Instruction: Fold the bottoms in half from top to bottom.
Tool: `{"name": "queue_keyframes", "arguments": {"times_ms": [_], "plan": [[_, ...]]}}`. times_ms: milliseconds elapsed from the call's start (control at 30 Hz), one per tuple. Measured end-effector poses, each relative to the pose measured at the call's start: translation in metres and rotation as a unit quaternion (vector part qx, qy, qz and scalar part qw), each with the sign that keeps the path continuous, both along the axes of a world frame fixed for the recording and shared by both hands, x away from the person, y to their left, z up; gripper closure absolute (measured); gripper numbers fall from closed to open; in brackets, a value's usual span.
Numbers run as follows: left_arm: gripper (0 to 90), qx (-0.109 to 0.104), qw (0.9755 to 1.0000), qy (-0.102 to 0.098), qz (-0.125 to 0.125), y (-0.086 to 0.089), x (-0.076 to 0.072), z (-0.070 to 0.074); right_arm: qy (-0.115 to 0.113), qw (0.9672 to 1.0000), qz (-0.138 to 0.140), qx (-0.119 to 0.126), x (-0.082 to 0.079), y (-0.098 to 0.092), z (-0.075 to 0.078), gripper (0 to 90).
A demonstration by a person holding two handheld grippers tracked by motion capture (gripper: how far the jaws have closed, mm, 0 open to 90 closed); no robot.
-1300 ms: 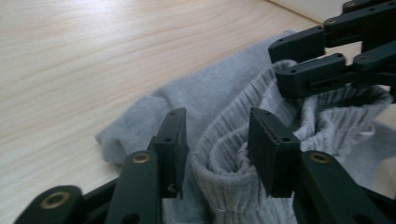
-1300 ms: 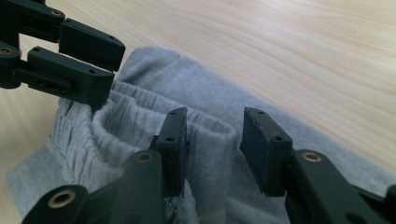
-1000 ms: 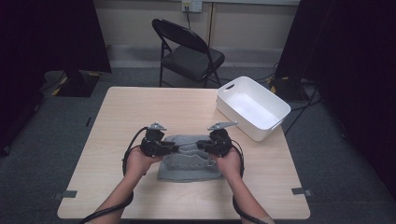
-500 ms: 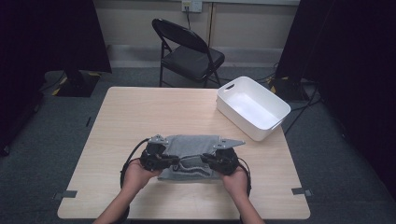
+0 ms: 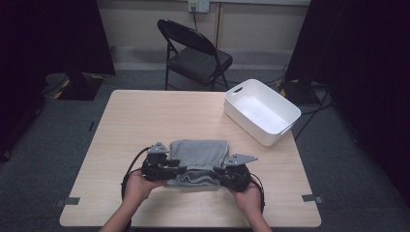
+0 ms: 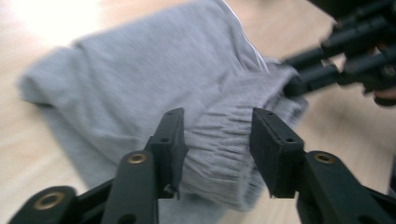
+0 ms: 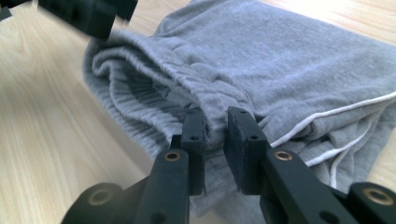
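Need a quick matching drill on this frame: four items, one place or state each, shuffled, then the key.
Items:
1. grey garment
2. white bin
3. folding chair
4. left tongs

Places or states:
A. on the floor beyond the table's far edge
B. on the table's far right corner, nothing in it
C. folded on the table's near side, between both hands
D. jaws apart around the ribbed waistband

Pairs: 1-C, 2-B, 3-A, 4-D

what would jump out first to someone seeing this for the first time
A folded grey garment lies at the near edge of the wooden table, flanked by the left gripper and right gripper, whose jaws straddle its ribbed waistband. An empty white bin sits at the far right corner.
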State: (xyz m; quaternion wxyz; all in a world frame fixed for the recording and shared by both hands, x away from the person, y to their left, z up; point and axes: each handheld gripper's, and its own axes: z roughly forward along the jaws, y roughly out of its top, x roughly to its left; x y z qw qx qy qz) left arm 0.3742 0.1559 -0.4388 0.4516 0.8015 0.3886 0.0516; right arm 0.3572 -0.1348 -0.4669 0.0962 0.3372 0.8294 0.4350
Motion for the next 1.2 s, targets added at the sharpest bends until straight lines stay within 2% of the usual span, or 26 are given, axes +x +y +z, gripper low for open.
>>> {"name": "queue_keyframes", "arguments": {"times_ms": [33,100,233,267,300,333,367,400,500,533,633,700,733,833,867,900,967,1000,1033,1067,1100,1133,1167,1200], "plan": [[52.4,-0.003,1.0,0.002,0.005,0.002,0.002,0.001,0.0,1.0,0.001,-0.001,-0.001,0.0,0.0,76.9],[50.3,0.005,0.9999,0.003,0.013,0.002,0.007,-0.001,0.0,1.0,0.005,-0.003,-0.002,-0.001,-0.001,75.8],[51.1,0.008,0.9998,0.01,0.017,0.0,0.012,-0.007,0.008,0.9999,0.009,-0.005,-0.003,-0.003,-0.004,75.8],[51.1,0.01,0.9998,0.015,0.013,-0.001,0.013,-0.01,0.01,0.9999,0.012,-0.004,-0.004,-0.005,-0.005,75.7],[51.9,0.018,0.9994,0.028,0.007,-0.006,0.012,-0.016,0.011,0.9999,0.009,-0.005,-0.006,-0.008,-0.006,73.0],[55.7,0.029,0.9991,0.031,-0.004,-0.009,0.009,-0.02,0.013,0.9999,0.006,-0.002,-0.006,-0.01,-0.005,71.5],[56.9,0.029,0.9991,0.031,-0.004,-0.009,0.009,-0.02,0.013,0.9999,0.006,-0.002,-0.006,-0.01,-0.005,71.5],[56.5,0.039,0.9989,0.024,-0.011,-0.011,0.006,-0.023,0.012,0.9999,-0.002,0.004,-0.007,-0.014,-0.003,67.8],[58.8,0.042,0.9986,0.02,-0.024,-0.011,-0.001,-0.025,0.007,0.9999,-0.007,0.007,-0.005,-0.019,0.001,64.4],[59.4,0.048,0.9981,0.019,-0.034,-0.012,-0.004,-0.024,-0.003,0.9996,-0.025,0.01,-0.003,-0.025,0.009,60.9],[58.5,0.059,0.9973,0.01,-0.043,-0.013,-0.007,-0.023,-0.006,0.9983,-0.048,0.033,0.005,-0.03,0.021,56.7],[58.4,0.062,0.9971,0.008,-0.044,-0.014,-0.007,-0.023,-0.006,0.9982,-0.048,0.036,0.007,-0.029,0.024,56.8],[58.2,0.057,0.9973,0.013,-0.045,-0.015,-0.008,-0.025,-0.006,0.9985,-0.042,0.033,0.012,-0.022,0.026,56.3],[58.1,0.055,0.9974,0.013,-0.045,-0.014,-0.009,-0.028,0.003,0.9995,-0.022,0.022,0.015,-0.004,0.021,56.8],[58.0,0.055,0.9974,0.013,-0.045,-0.014,-0.009,-0.028,0.003,0.9995,-0.022,0.022,0.015,-0.004,0.021,56.8],[58.0,0.057,0.9971,0.012,-0.049,-0.013,-0.009,-0.029,0.01,0.9998,-0.013,0.012,0.016,0.005,0.011,55.2],[58.2,0.059,0.9969,0.01,-0.051,-0.013,-0.011,-0.029,0.019,0.9998,-0.007,0.003,0.014,0.008,0.0,57.7],[58.0,0.059,0.9969,0.01,-0.051,-0.013,-0.011,-0.029,0.019,0.9998,-0.007,0.003,0.014,0.008,0.0,57.7],[57.4,0.061,0.9966,0.004,-0.055,-0.014,-0.012,-0.029,0.023,0.9996,0.001,-0.017,0.01,0.008,-0.009,59.9],[56.2,0.061,0.9966,0.004,-0.055,-0.014,-0.012,-0.029,0.023,0.9996,0.001,-0.017,0.01,0.008,-0.009,59.9],[53.2,0.061,0.9968,0.002,-0.052,-0.014,-0.012,-0.029,0.025,0.9997,-0.006,-0.002,0.007,0.003,-0.015,60.8],[53.2,0.064,0.9969,0.001,-0.047,-0.014,-0.012,-0.028,0.025,0.9997,-0.006,-0.002,0.007,0.003,-0.015,60.8],[47.4,0.062,0.9972,-0.002,-0.042,-0.013,-0.012,-0.027,0.026,0.9996,-0.007,-0.001,0.005,0.001,-0.016,63.3],[47.8,0.059,0.9979,-0.013,-0.024,-0.008,-0.01,-0.023,0.024,0.9997,-0.008,-0.003,0.004,0.0,-0.015,63.4]]}}
